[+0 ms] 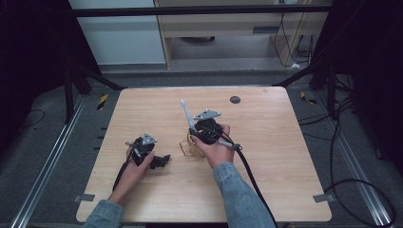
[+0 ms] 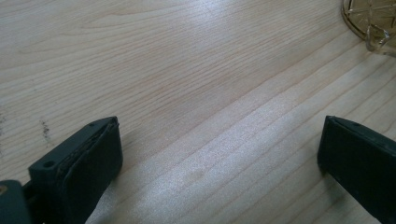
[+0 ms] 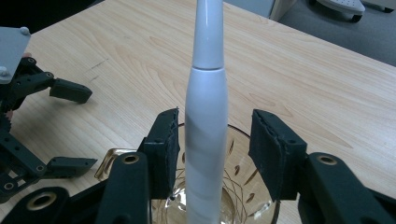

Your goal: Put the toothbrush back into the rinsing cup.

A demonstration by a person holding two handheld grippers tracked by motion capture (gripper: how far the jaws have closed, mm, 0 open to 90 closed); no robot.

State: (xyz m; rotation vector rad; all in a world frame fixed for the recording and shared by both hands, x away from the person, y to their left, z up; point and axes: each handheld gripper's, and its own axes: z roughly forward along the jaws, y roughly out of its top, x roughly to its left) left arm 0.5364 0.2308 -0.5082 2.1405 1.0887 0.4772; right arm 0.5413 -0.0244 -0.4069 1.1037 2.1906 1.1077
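Note:
A white electric toothbrush (image 3: 207,93) stands upright in a clear amber glass cup (image 3: 243,186) on the wooden table (image 1: 266,156). My right gripper (image 3: 215,121) is open, one jaw on each side of the toothbrush handle, with a small gap on either side. From the high view the toothbrush (image 1: 187,114) leans up and away from the right gripper (image 1: 195,135), with the glass (image 1: 186,147) beneath it. My left gripper (image 1: 164,160) rests low at the table's left, open and empty. Its jaws stand wide over bare wood (image 2: 219,140), and the glass rim (image 2: 369,23) sits far off.
A small dark round disc (image 1: 235,99) lies near the table's far edge. The left gripper (image 3: 74,127) appears at the left of the right gripper view. Black cables trail from both grippers toward the near edge. Metal rails and floor cables surround the table.

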